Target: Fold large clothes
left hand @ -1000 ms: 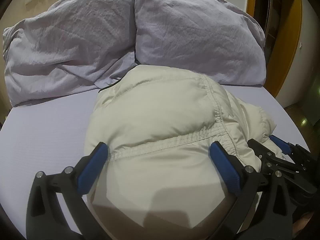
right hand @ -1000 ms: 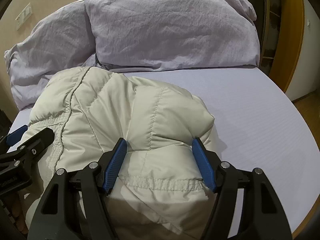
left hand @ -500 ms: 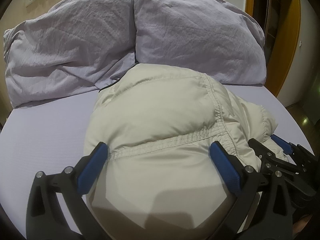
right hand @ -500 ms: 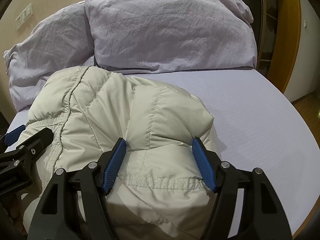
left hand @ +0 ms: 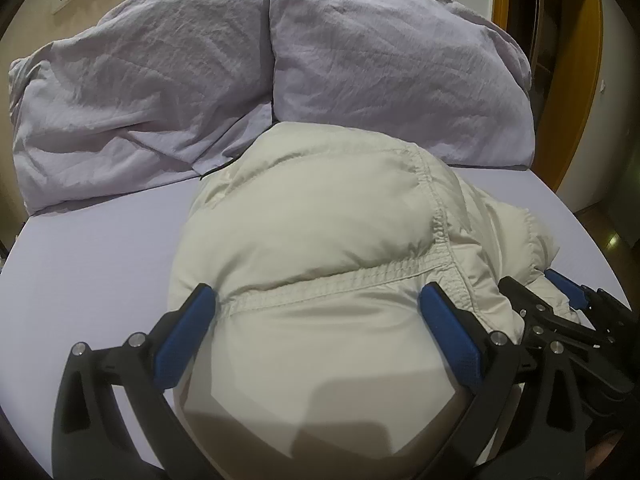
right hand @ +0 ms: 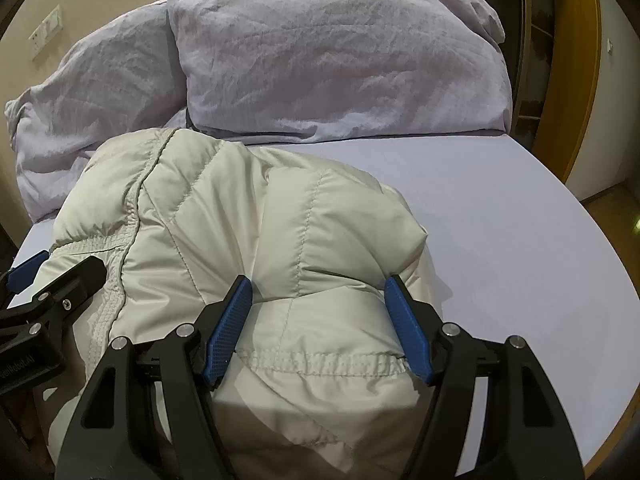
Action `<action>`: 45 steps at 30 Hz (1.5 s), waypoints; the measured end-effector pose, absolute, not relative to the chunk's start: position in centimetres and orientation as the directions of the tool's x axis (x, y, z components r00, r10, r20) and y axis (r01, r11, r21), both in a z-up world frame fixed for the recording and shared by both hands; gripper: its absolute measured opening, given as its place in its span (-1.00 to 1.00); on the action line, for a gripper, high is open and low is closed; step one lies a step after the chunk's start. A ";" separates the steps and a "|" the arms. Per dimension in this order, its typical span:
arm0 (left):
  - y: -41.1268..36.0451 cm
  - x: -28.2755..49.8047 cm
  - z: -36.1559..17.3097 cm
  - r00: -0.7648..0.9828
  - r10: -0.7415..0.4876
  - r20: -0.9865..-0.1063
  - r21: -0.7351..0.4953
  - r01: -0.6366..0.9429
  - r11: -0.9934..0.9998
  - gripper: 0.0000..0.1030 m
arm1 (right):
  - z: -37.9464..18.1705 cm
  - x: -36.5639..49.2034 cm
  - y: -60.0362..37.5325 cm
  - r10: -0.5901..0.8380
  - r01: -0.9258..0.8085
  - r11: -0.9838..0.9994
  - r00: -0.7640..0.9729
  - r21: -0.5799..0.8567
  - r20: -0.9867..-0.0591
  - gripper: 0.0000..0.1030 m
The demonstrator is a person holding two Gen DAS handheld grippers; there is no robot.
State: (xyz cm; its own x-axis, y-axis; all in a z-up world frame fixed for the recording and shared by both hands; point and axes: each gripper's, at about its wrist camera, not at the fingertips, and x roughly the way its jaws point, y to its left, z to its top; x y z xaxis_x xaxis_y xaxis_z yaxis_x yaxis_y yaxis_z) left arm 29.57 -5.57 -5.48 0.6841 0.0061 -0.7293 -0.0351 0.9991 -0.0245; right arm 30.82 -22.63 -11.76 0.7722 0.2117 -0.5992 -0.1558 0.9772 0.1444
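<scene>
While it lies bundled on the bed point(left hand: 100, 264) before two pillows point(left hand: 392, 80), the cream puffer jacket point(left hand: 320, 232) sits pinched at its near edge by both claws: left claw point(left hand: 316, 312) and right claw point(right hand: 320, 308), each spread wide yet clamped on padding. Judged light, soft, slippery, springy; best gripped along stitched seams.

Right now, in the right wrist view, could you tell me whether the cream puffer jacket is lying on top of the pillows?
No, the cream puffer jacket sits bundled on the lilac sheet, in front of the pillows.
</scene>
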 end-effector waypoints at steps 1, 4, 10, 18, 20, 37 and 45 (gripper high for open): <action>-5.6 29.5 -5.5 0.684 0.007 -0.730 -0.023 -0.035 0.999 0.97 | -11.8 30.8 -22.6 0.211 -0.155 0.977 0.772 0.144 -0.600 0.35; -5.6 29.4 -5.5 0.682 0.011 -0.731 -0.022 -0.039 0.999 0.97 | -11.8 30.8 -22.6 0.211 -0.155 0.977 0.770 0.144 -0.602 0.35; -5.6 29.2 -5.4 0.671 0.008 -0.742 -0.019 -0.033 0.999 0.97 | -11.6 30.8 -22.7 0.219 -0.163 0.976 0.757 0.146 -0.615 0.35; -2.3 28.3 -3.6 0.622 -0.067 -0.780 -0.134 -0.061 0.989 0.96 | -9.0 32.3 -26.8 0.265 -0.154 0.963 0.700 0.222 -0.663 0.59; -1.0 28.2 -3.3 0.617 -0.073 -0.784 -0.151 -0.075 0.986 0.96 | -9.0 33.2 -28.5 0.294 -0.130 0.950 0.671 0.283 -0.680 0.71; 4.7 31.0 -7.6 0.494 -0.364 -0.789 -0.491 -0.152 0.858 0.97 | -13.9 38.5 -29.4 0.647 -0.117 0.751 0.329 0.650 -0.688 0.97; 5.9 31.9 -10.0 0.467 -0.517 -0.717 -0.643 -0.159 0.749 0.96 | -15.4 39.9 -29.2 0.722 -0.120 0.682 0.263 0.721 -0.640 0.97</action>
State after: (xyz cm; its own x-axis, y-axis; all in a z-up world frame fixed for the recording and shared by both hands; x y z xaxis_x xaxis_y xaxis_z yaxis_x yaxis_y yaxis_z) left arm 31.91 5.92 -10.02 0.4673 -0.5168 -0.7174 -0.1587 0.7492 -0.6431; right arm 39.89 -29.15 -15.41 0.2628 0.7225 -0.6395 -0.1203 0.6822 0.7212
